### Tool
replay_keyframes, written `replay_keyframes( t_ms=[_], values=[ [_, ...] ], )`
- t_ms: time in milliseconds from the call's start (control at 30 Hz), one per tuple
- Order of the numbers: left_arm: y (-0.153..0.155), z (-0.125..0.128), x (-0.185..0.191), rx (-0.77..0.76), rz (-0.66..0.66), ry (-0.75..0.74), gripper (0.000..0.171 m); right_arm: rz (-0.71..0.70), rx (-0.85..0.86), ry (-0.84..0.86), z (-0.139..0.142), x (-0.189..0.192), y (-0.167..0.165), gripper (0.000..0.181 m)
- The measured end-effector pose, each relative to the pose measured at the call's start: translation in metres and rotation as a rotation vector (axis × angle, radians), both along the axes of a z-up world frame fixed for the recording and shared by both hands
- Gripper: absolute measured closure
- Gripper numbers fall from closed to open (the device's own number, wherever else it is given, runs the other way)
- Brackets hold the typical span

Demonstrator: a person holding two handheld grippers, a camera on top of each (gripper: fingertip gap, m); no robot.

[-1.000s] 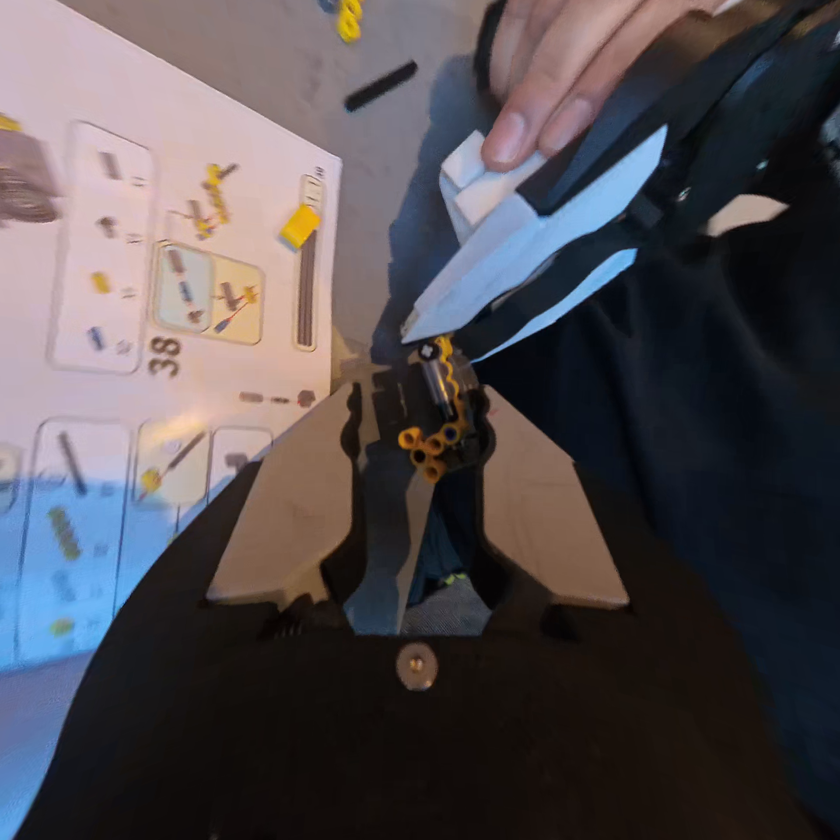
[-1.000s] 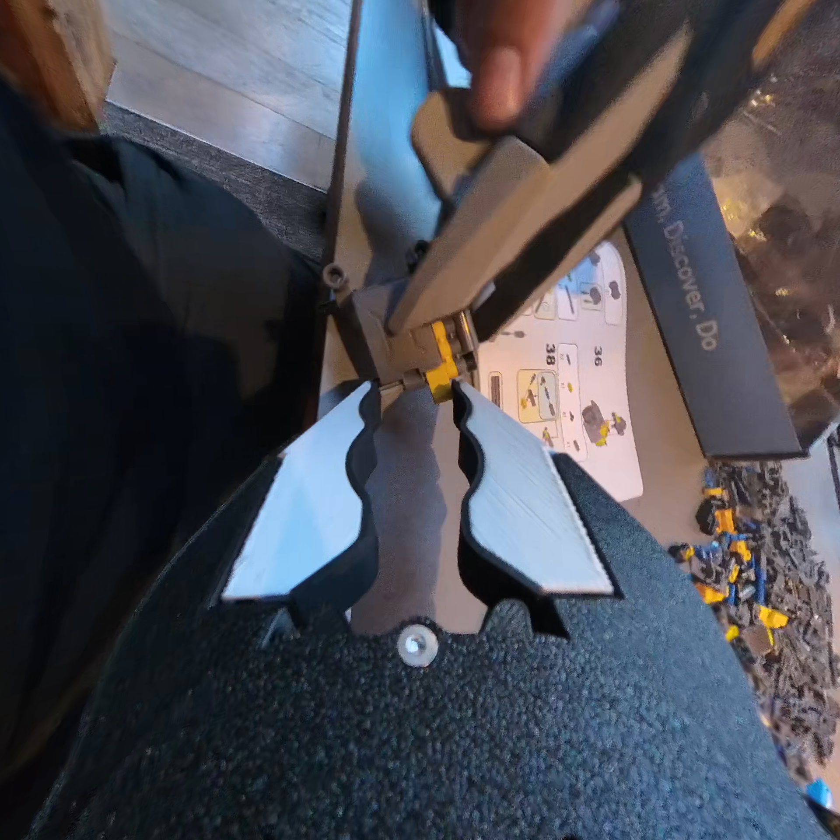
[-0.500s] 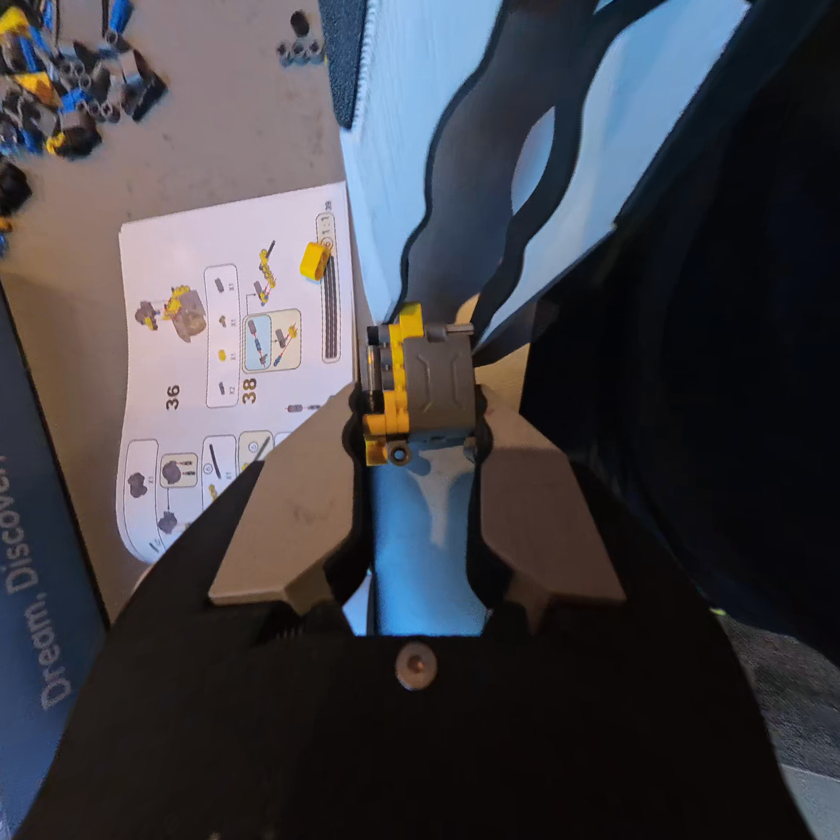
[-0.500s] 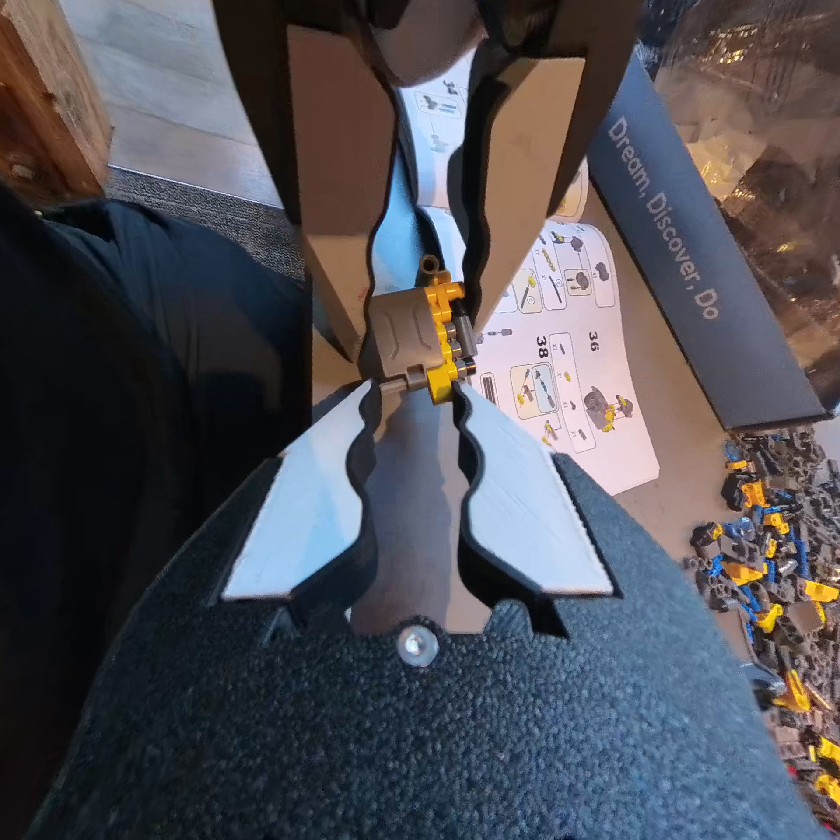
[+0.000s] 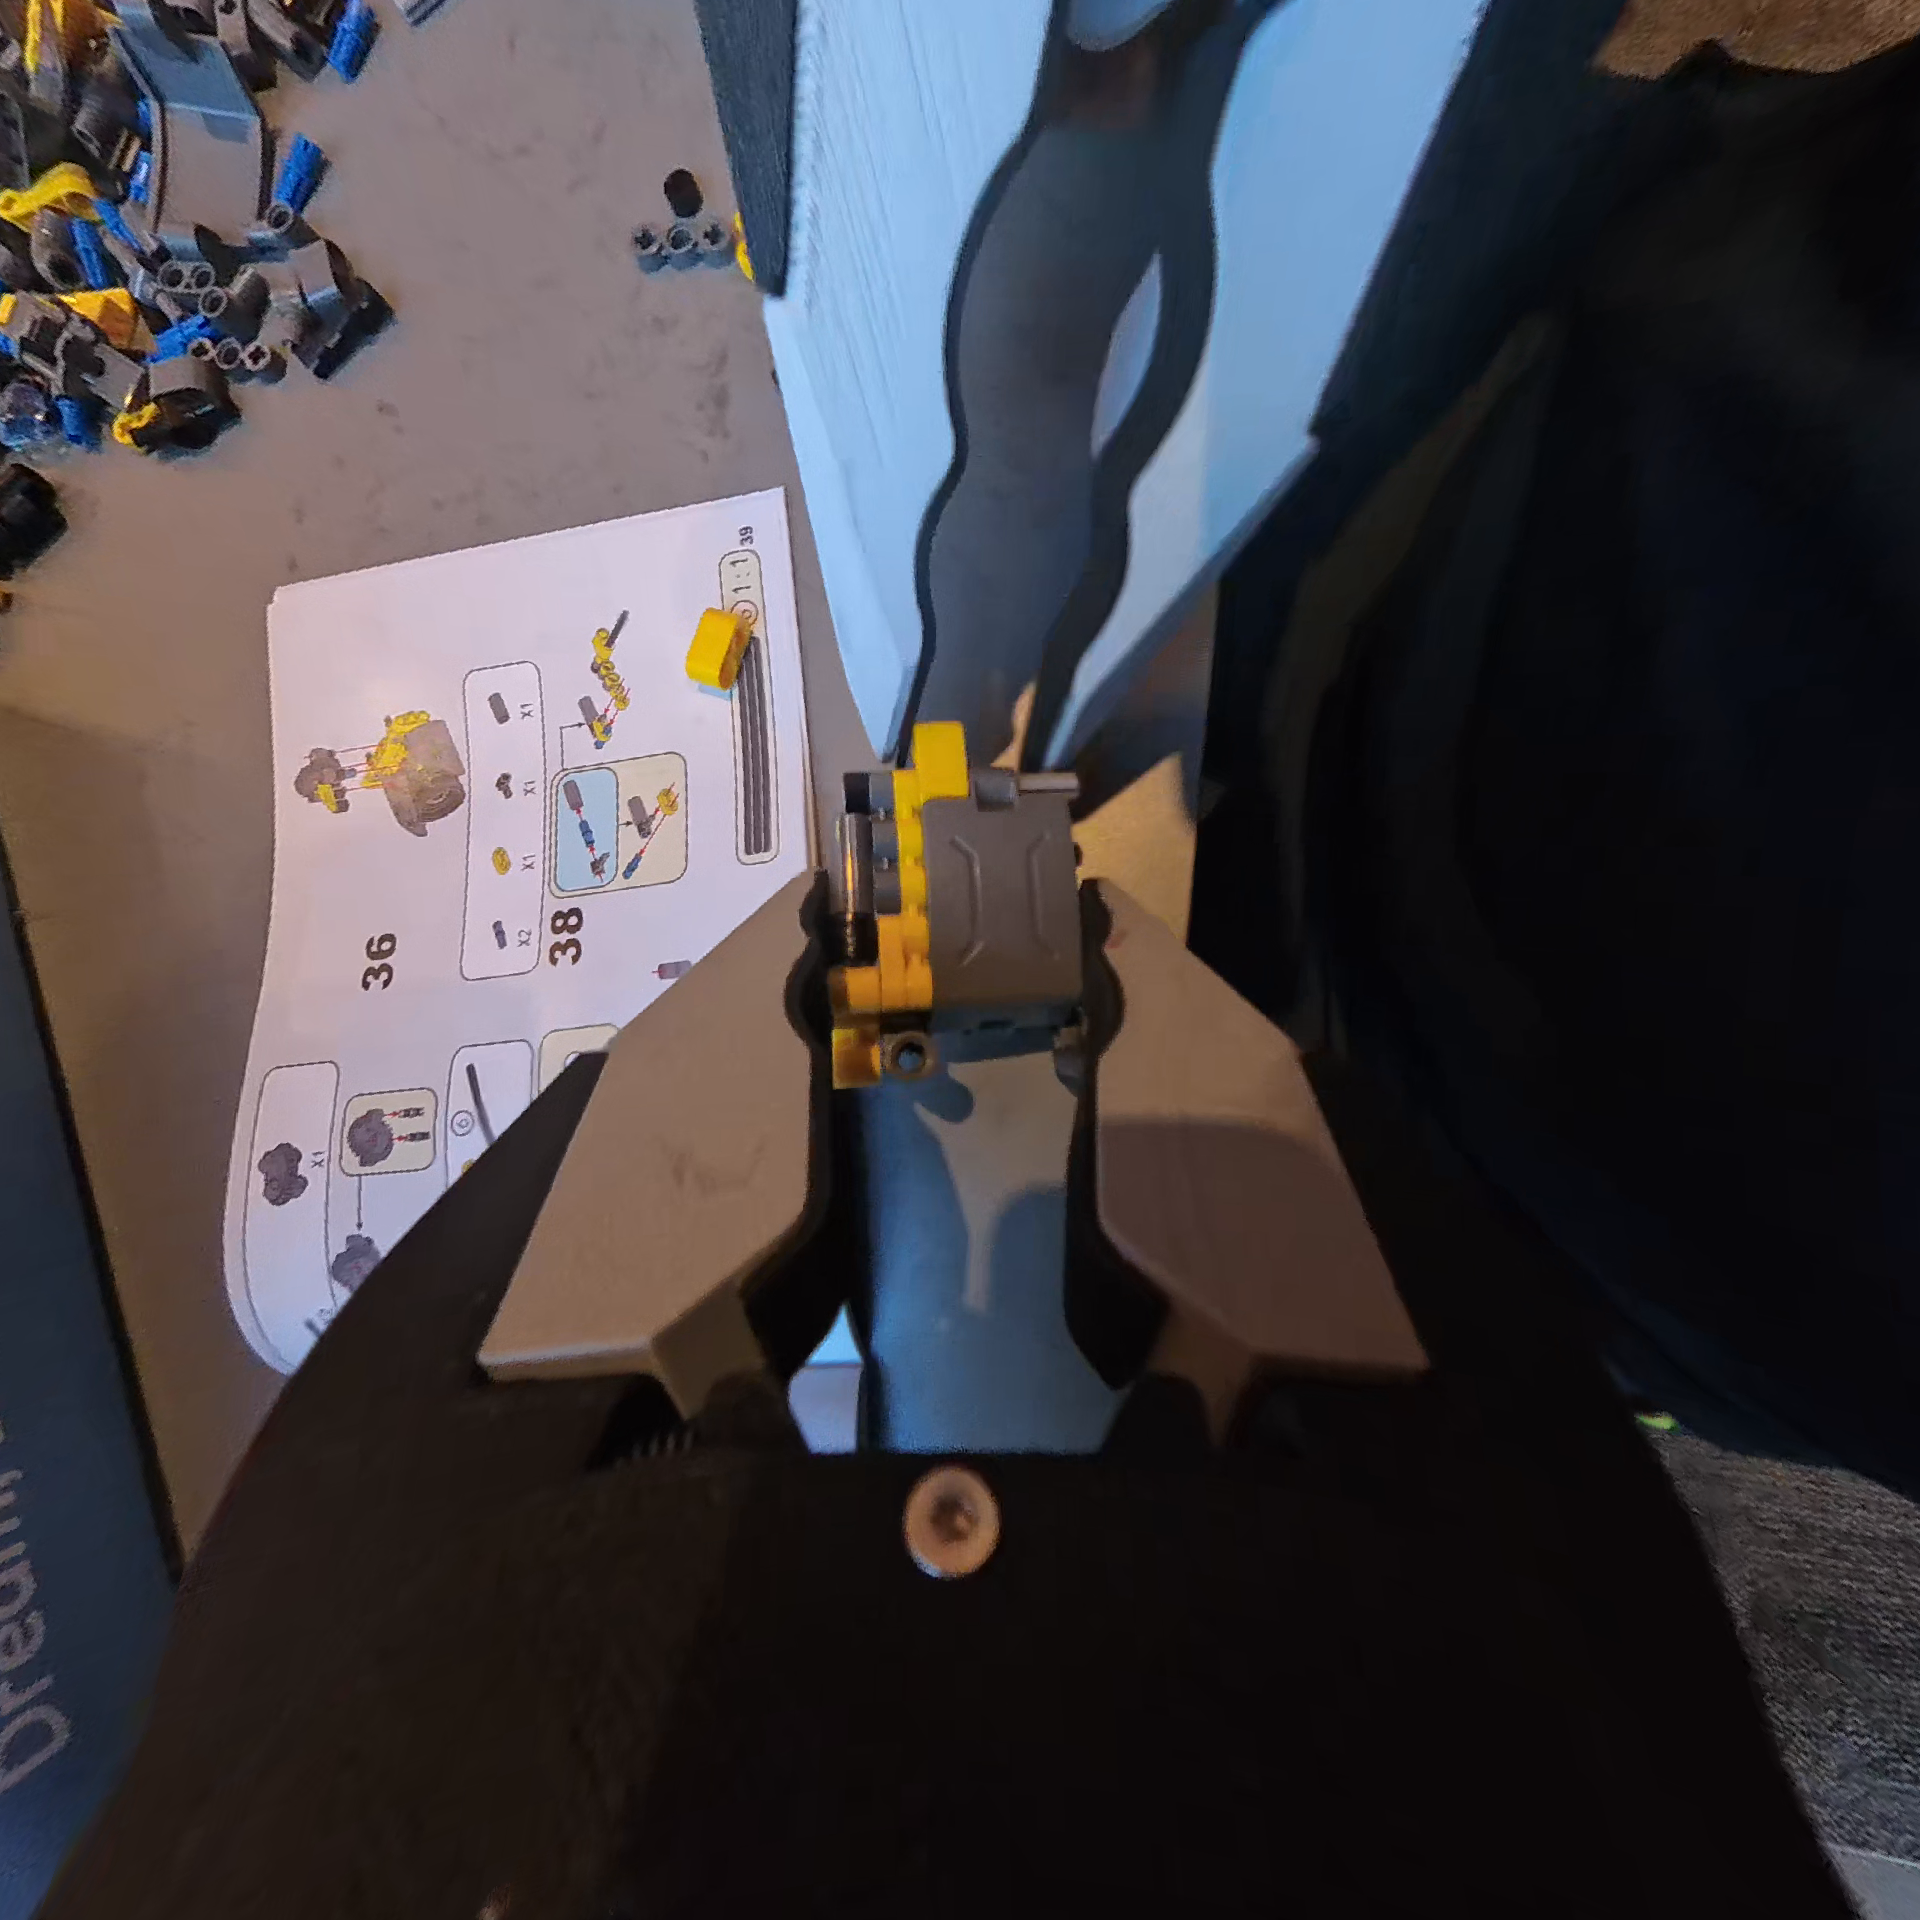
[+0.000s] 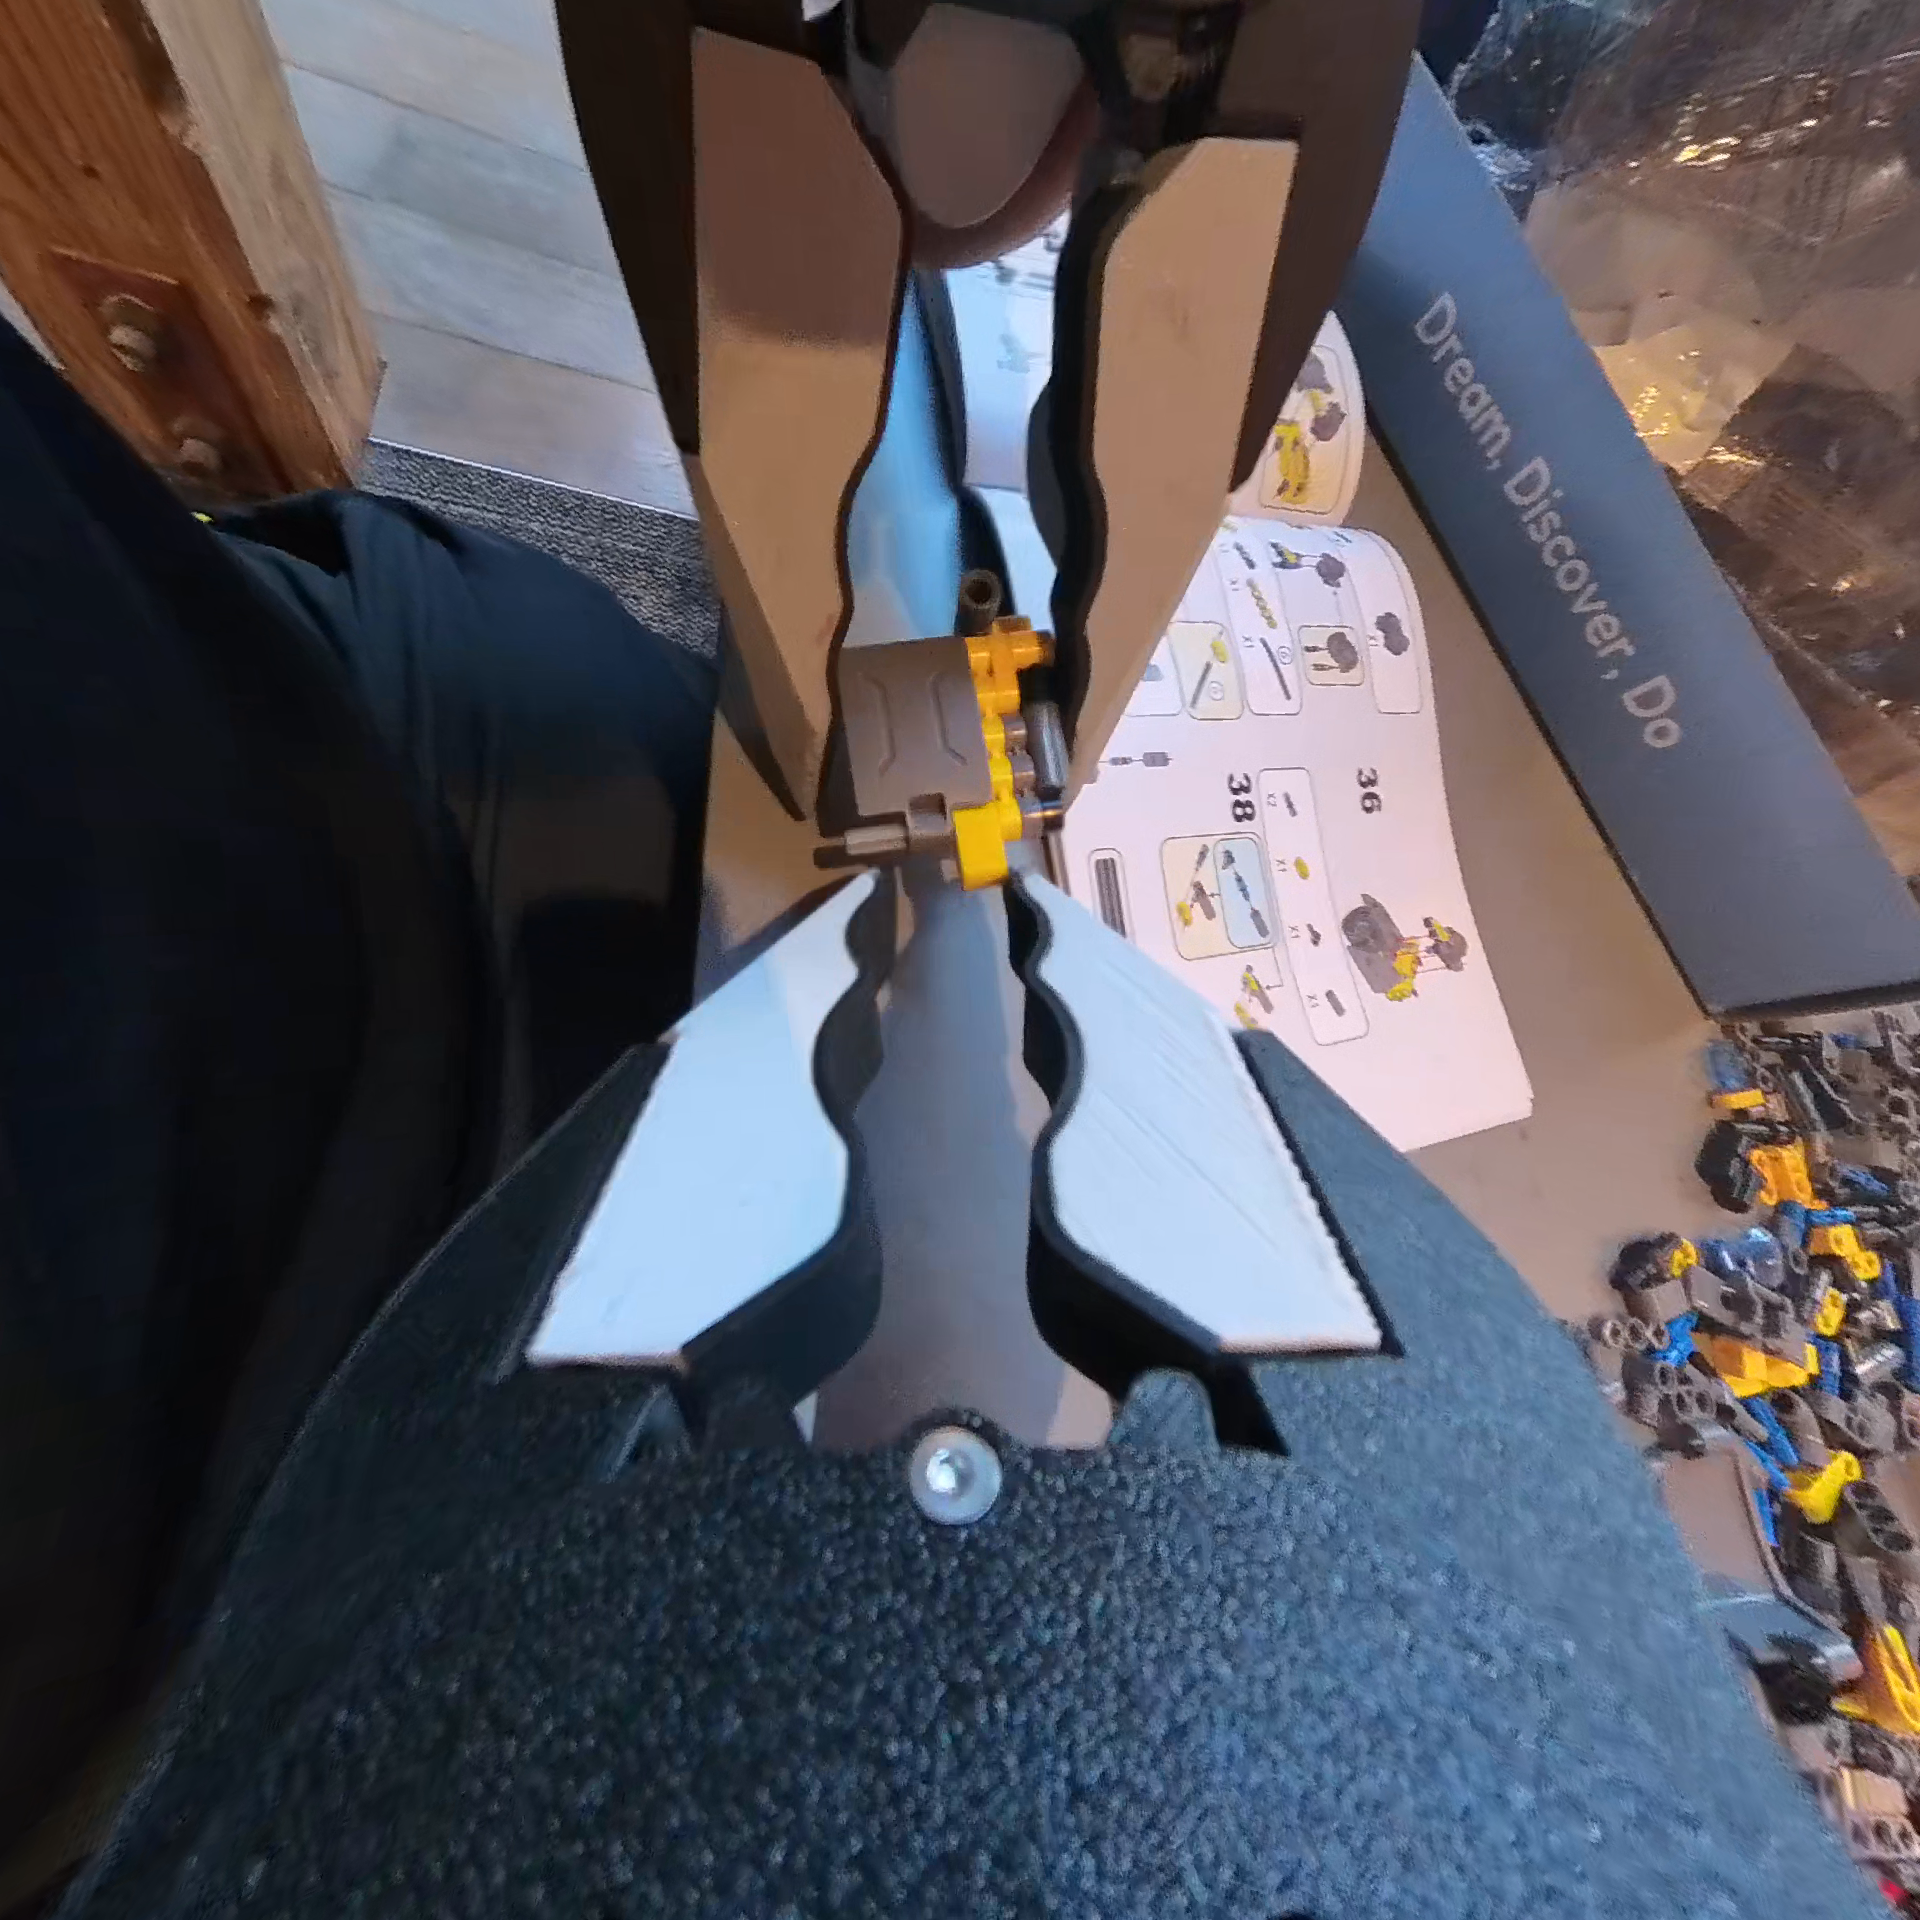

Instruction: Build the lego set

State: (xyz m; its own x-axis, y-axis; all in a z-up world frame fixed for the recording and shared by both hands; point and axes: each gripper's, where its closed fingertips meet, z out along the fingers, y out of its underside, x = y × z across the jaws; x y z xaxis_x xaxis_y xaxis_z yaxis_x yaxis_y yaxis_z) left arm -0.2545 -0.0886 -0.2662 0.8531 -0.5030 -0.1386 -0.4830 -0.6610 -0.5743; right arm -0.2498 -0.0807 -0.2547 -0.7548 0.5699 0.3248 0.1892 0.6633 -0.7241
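Both grippers meet: left gripper (image 5: 956,935) pinching grey-yellow brick assembly (image 5: 966,914); right gripper (image 6: 940,883) spread, just beside.

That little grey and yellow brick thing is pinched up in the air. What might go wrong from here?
1. The left tool grips the brick assembly only at its fingertips; it may slip out and fall.
2. The right tool sits open, tips just short of the assembly's thin grey pin; a nudge might pop pieces loose.
3. A dropped piece might land in the loose brick pile and be hard to find.
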Motion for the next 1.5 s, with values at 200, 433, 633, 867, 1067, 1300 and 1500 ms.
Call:
replay_keyframes(
  t_ms=[200, 433, 633, 867, 1067, 1300, 1500],
  values=[
    [0.001, 0.0, 0.0, 0.004, 0.003, -0.011, 0.126, 0.02, -0.009, -0.008, 0.001, 0.002, -0.004, 0.152],
    [0.002, 0.0, 0.002, 0.013, 0.001, -0.021, 0.126, 0.02, 0.001, -0.034, -0.001, -0.001, -0.005, 0.148],
    [0.002, -0.001, 0.002, -0.004, 0.004, -0.003, 0.126, 0.025, 0.039, -0.035, -0.001, -0.001, -0.005, 0.148],
    [0.001, -0.001, 0.002, 0.002, -0.024, 0.044, 0.126, 0.044, 0.027, -0.12, -0.005, 0.001, -0.007, 0.153],
    [0.002, 0.0, -0.003, 0.036, -0.021, 0.064, 0.126, 0.004, 0.018, -0.118, -0.004, -0.003, -0.006, 0.153],
    [0.003, 0.001, -0.008, 0.046, 0.003, 0.072, 0.126, -0.035, 0.052, -0.051, -0.005, -0.009, -0.004, 0.153],
    [0.002, 0.001, -0.007, 0.05, -0.032, 0.101, 0.126, 0.019, 0.043, -0.061, -0.003, -0.005, -0.006, 0.154]
  ],
)
